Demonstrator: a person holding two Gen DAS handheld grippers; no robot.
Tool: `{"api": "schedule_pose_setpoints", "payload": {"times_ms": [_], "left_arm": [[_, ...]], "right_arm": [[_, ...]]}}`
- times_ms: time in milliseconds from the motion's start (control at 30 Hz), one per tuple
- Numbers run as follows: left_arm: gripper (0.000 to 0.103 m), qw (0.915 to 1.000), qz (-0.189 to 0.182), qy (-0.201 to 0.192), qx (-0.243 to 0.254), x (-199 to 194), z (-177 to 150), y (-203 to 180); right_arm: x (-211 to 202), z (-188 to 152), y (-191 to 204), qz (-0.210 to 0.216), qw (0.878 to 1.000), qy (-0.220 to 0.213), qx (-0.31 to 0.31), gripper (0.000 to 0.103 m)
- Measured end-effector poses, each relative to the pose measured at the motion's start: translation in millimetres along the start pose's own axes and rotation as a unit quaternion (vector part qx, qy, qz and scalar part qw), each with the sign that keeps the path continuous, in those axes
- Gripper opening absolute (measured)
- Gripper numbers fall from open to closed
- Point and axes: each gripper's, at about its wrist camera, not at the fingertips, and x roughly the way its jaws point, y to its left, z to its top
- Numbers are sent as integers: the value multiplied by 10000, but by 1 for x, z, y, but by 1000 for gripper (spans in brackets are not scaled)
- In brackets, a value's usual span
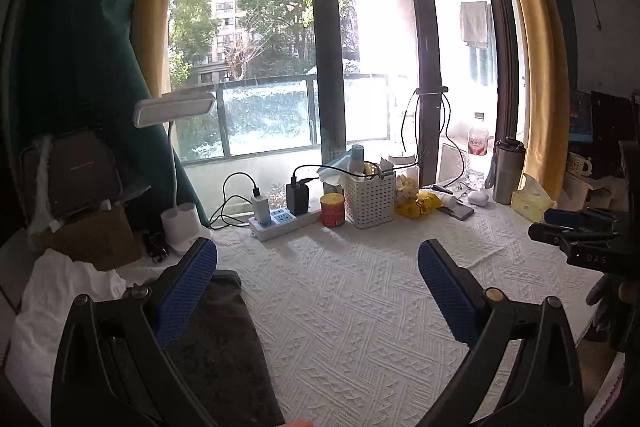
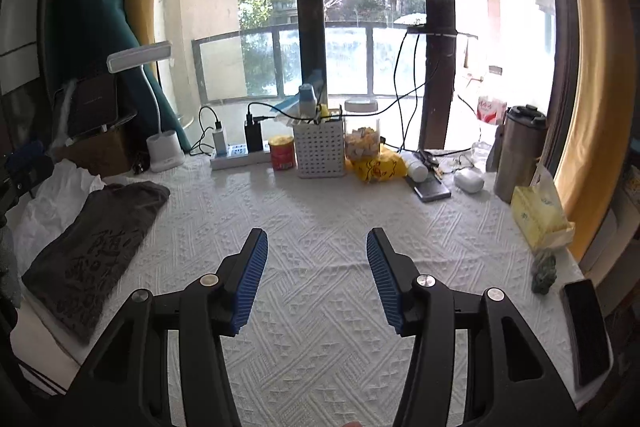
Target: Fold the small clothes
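Observation:
A folded dark grey garment with a printed pattern lies at the left side of the table, partly on a crumpled white cloth. In the left wrist view the same garment shows under and behind my left gripper's left finger. My left gripper is open above the white textured tablecloth, with nothing between its blue pads. My right gripper is open too, empty, over the middle of the tablecloth. Part of the right gripper's black body shows at the right edge of the left wrist view.
Along the window side stand a white desk lamp, a power strip, a red can, a white perforated basket, a yellow bag, a steel tumbler and a tissue pack. A dark phone lies at the right edge.

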Motion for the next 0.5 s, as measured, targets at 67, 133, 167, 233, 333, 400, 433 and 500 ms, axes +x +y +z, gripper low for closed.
{"api": "schedule_pose_setpoints", "payload": {"times_ms": [67, 133, 167, 233, 333, 400, 433, 500], "left_arm": [[100, 9998, 58, -154, 68, -6, 6, 0], [100, 9994, 99, -303, 117, -13, 12, 0], [100, 9991, 124, -379, 124, -17, 15, 1], [100, 9985, 145, -517, 123, -23, 19, 4], [100, 9970, 195, -748, 77, -33, 24, 10], [100, 9961, 217, -852, 22, -39, 27, 15], [100, 9957, 233, -895, -8, -42, 28, 17], [100, 9951, 222, -966, -73, -47, 30, 22]], "right_arm": [[-9, 9, -2, -34, 9999, -162, -8, 55], [-20, 18, -2, -66, 9994, -329, -34, 55], [-24, 21, -2, -73, 9992, -401, -52, 55], [-34, 30, 0, -124, 9984, -544, -112, 55], [-48, 41, 2, -167, 9967, -772, -172, 55], [-56, 47, 4, -174, 9956, -905, -196, 55], [-60, 49, 4, -174, 9949, -973, -201, 55], [-68, 53, 7, -207, 9933, -1107, -246, 55]]}}
